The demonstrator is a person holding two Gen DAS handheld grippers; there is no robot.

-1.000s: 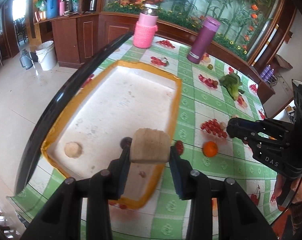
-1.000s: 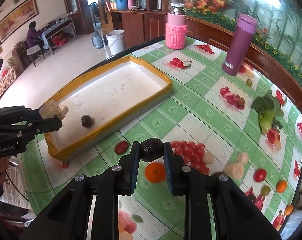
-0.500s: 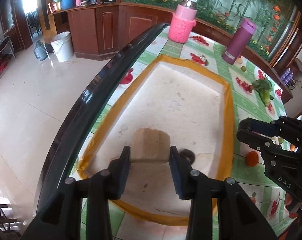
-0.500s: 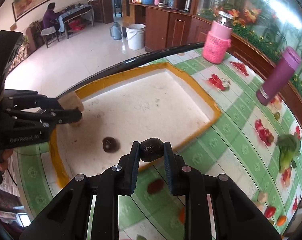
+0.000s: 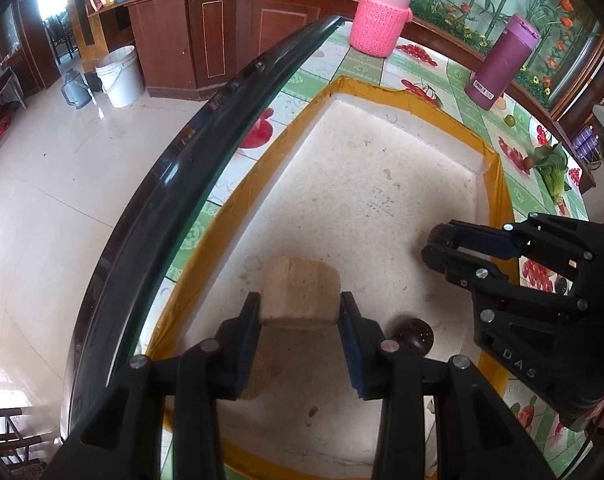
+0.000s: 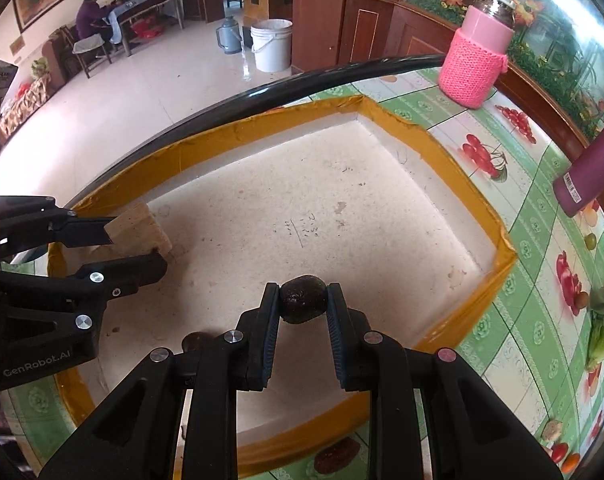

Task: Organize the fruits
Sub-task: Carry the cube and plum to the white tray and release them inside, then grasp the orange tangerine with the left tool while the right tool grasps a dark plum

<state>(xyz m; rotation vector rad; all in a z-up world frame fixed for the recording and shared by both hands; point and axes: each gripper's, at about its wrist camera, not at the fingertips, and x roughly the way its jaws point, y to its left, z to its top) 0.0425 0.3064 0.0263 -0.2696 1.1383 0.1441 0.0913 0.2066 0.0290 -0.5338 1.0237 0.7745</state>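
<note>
**Over the tray, both tools loaded**

Above the white floor of the yellow-rimmed tray (image 6: 434, 140), the right tool (image 6: 303, 304) is clenched on a dark round fruit (image 6: 303, 305), held near the tray's near edge. To its left, the left tool (image 5: 300, 306) grips a tan block-shaped piece (image 5: 301, 294) between its pads, over the tray's near-left corner. Another dark round fruit (image 5: 414, 334) lies loose on the tray floor, just right of the left tool's right finger. The tray sits on a desk (image 6: 514, 216) with a green fruit-print cloth; a pink knit-sleeved jar (image 6: 476, 64) and a purple flask (image 5: 502, 62) stand at the far side, and a leafy green vegetable (image 6: 602, 328) lies to the right.
</note>
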